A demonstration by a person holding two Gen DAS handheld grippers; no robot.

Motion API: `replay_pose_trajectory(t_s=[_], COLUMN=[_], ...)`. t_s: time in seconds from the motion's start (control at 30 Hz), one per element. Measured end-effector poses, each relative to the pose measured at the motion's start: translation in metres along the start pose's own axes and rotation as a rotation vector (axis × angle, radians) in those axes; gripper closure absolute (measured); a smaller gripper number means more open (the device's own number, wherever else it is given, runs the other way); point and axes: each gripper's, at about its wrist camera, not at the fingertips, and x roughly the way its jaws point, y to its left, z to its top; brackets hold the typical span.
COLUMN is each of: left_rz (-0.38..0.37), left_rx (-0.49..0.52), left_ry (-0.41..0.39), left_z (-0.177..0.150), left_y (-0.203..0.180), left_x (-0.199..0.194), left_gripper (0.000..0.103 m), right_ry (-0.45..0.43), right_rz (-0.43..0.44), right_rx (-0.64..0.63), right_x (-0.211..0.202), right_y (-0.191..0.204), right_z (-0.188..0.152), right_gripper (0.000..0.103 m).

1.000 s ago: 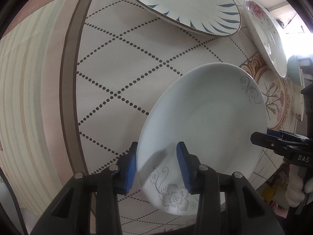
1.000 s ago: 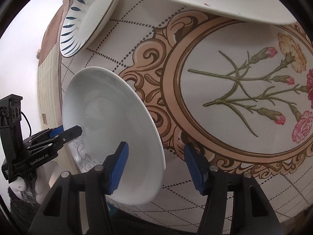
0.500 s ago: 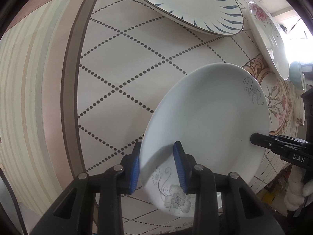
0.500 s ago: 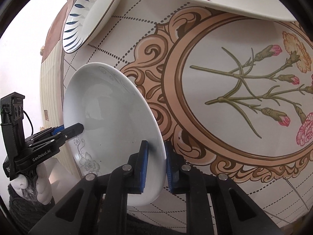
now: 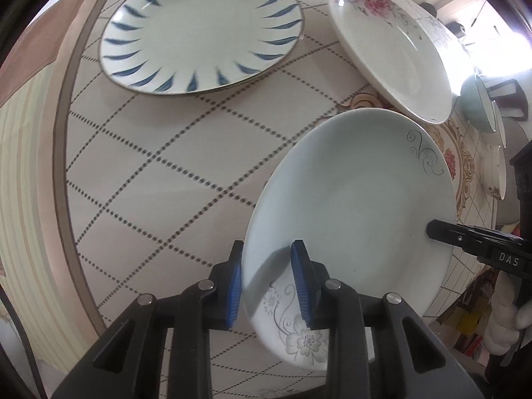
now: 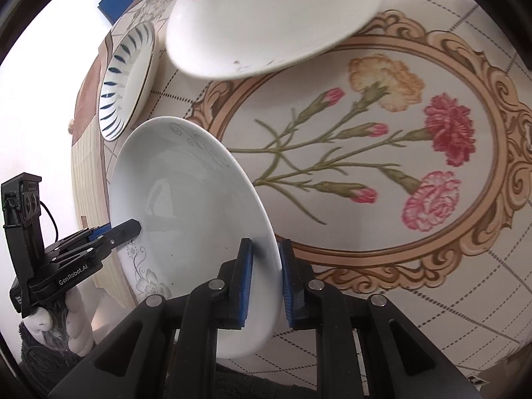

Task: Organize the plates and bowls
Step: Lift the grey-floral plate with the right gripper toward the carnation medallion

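Table: covered by a printed cloth (image 5: 159, 153), dotted diamond grid on cream, brown band and pale stripes toward the edge. In the right view there's a big ornate oval frame with carnations (image 6: 372, 153).
Grey-flower plate (image 5: 349, 219): lifted off the table and tilted, held at opposite rims by both tools.
Left tool (image 5: 266, 286): pinched on the near rim, right by the grey flower print.
Right tool (image 6: 264, 282): clamped on the other rim, blue pads on either side of it.
Blue-leaf plate (image 5: 202, 30): flat on the cloth, far side.
Rose plate (image 5: 392, 50): beside the blue-leaf one, apart from it.
Room: bright window glare top right, small bowls (image 5: 492, 153) lined up along that side, clutter past the table edge too blurry to make out.
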Motion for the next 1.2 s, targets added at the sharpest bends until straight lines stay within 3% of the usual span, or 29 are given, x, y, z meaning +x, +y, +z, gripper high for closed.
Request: replay_pose_trajectory(t_s=[0.33, 0.7, 0.87, 1.03, 1.1, 1.2], left_rz=[-0.024, 0.009, 0.022, 0.122, 0.130, 0.156], left_rx=[0.122, 0.128, 0.109, 0.100, 0.091, 0.066], left_ry=[0.058, 0.074, 0.062, 0.036, 0.054, 0.046], left_z=[0.041, 0.048, 0.042, 0.027, 0.018, 0.003], left_y=[-0.091, -0.127, -0.130, -0.136, -0.136, -0.135], left_x=[0.041, 0.064, 0.063, 0.052, 0.049, 0.041], left_gripper=[0.078, 0.078, 0.078, 0.077, 0.077, 0.071], right_ry=[-0.045, -0.021, -0.001, 0.009, 0.010, -0.014], right_rz=[-0.029, -0.025, -0.032, -0.130, -0.215, -0.307], right_rx=[0.123, 0.119, 0.114, 0.056, 0.020, -0.041], right_x=[-0.051, -0.059, -0.058, -0.050, -0.051, -0.062], right_y=[-0.112, -0.172, -0.176, -0.141, -0.131, -0.119], right_z=[0.016, 0.015, 0.013, 0.013, 0.012, 0.005], right_gripper=[0.085, 0.084, 0.083, 0.079, 0.064, 0.056])
